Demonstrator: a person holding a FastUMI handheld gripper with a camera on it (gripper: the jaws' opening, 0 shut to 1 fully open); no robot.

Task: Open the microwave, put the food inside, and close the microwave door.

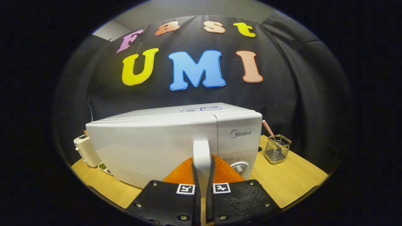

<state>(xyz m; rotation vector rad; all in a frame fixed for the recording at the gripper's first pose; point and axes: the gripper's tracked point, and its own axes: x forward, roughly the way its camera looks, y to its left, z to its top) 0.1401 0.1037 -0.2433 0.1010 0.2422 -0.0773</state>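
Observation:
A white microwave point(150, 141) stands on the wooden table point(292, 182) just ahead of me, its door closed. Its upright white door handle point(202, 153) runs down between my two fingers. My gripper point(202, 171) is shut on that handle, one finger pressing each side. The control panel with a round knob point(239, 167) lies just right of the handle. No food item is identifiable from here.
A white toaster point(84, 150) stands left of the microwave, with a small dish point(104, 167) of something green in front of it. A wire mesh holder point(277, 149) with a striped straw point(268, 128) sits on the table to the right.

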